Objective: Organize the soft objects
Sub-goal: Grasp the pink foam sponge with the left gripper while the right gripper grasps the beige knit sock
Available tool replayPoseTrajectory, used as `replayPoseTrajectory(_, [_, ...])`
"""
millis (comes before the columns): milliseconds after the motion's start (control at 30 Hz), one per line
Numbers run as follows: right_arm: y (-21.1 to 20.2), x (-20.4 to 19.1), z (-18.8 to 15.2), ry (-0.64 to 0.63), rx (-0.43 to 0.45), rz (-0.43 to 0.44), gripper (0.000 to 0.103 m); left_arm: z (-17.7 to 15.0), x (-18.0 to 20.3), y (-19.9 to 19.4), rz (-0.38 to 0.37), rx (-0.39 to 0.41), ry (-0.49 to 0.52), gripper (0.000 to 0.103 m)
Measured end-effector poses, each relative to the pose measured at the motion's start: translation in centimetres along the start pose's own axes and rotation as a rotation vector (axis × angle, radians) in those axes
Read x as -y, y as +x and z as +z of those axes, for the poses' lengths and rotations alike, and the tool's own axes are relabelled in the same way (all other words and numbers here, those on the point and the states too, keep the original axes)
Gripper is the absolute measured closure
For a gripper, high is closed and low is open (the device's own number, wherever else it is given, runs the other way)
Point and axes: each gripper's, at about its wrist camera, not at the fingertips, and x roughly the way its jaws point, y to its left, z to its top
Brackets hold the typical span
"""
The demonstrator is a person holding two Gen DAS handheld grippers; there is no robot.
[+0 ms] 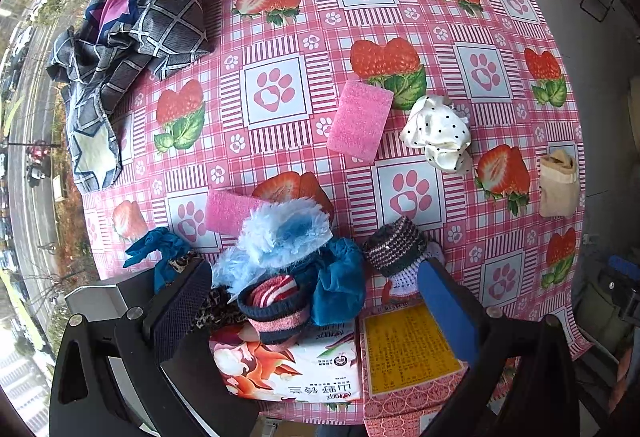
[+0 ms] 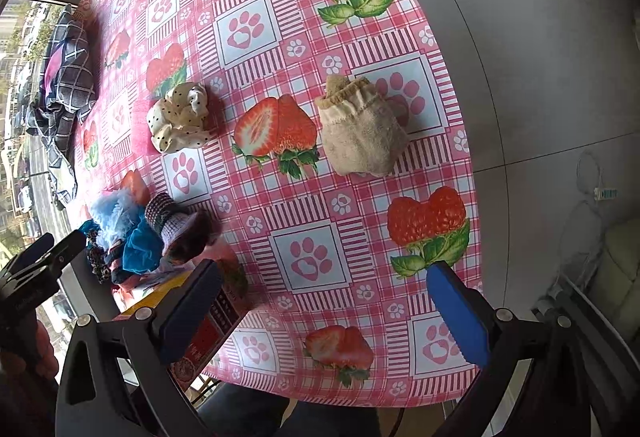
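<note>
Both released, the left tool [image 1: 316, 301] hovers over the near box [image 1: 320, 369] heaped with socks; right tool [image 2: 324, 305] empty. Pink sponge [image 1: 359, 120], dotted cloth [image 1: 438, 133], beige sock [image 2: 360, 133] remain loose farther out.

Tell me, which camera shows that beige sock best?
The right wrist view: the beige sock lies whole and large near the picture's middle. The left wrist view shows it only small, squeezed at the right edge.

The printed box [image 1: 304, 365] is mostly buried under soft items, its small lettering perhaps too blurred to read.
</note>
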Motion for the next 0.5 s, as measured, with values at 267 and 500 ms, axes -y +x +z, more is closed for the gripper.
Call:
replayPoseTrajectory(267, [3.0, 0.2, 3.3, -0.035, 0.013, -0.069, 0.0, 4.1, 0.8, 4.9, 0.033, -0.018, 0.046, 0.0])
replayPoseTrajectory(500, [4.8, 0.1, 5.7, -0.074, 0.056, -0.125, 0.0, 6.6, 1.4, 8.4, 0.057, -0.031, 0.081, 0.0])
